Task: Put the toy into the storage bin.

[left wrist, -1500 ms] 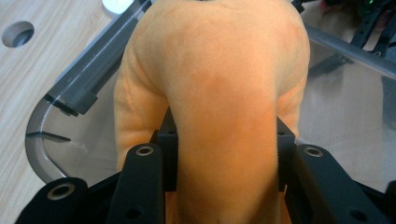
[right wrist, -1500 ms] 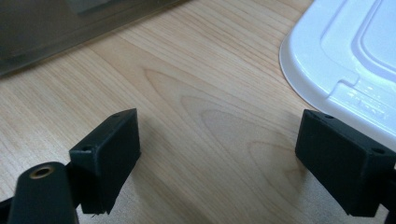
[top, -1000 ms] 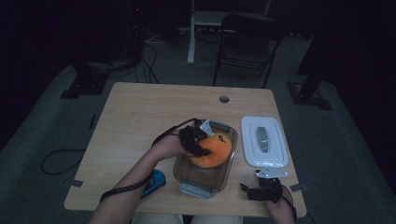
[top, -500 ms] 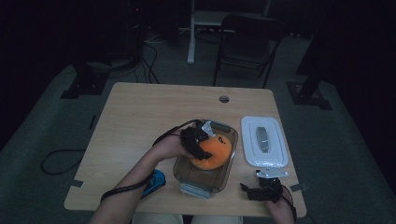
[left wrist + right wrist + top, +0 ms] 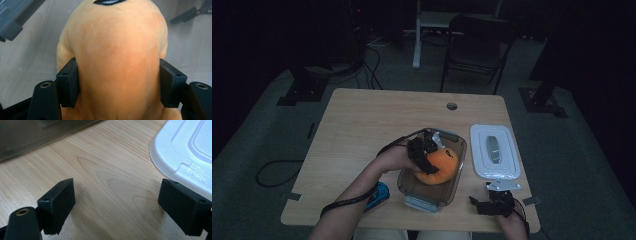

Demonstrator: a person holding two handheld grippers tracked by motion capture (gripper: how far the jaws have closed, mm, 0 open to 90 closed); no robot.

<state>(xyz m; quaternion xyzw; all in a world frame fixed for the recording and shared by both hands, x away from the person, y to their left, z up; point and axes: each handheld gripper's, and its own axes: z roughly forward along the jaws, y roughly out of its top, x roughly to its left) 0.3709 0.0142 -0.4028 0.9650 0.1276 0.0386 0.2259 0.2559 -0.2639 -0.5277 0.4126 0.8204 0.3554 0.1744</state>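
Note:
An orange plush toy point(image 5: 441, 166) lies inside a clear plastic container point(image 5: 412, 184) near the table's front middle. My left gripper point(image 5: 424, 152) is shut on the toy, over the container. In the left gripper view the orange plush toy point(image 5: 117, 57) bulges between the two black pads point(image 5: 68, 82), squeezed on both sides. A white lid point(image 5: 493, 150) lies flat to the right of the container. My right gripper point(image 5: 492, 205) rests open at the table's front right, just before the lid. Bare wood lies between its jaws, and the white lid point(image 5: 187, 152) shows at the upper right.
A blue object point(image 5: 377, 196) sits by the left forearm near the front edge. The wooden table point(image 5: 377, 120) has a cable hole point(image 5: 452, 106) at its far side. A dark chair point(image 5: 477, 40) and stand bases stand beyond the table on the grey floor.
The left gripper with the orange toy has shifted very slightly within the container. The right gripper has stayed put.

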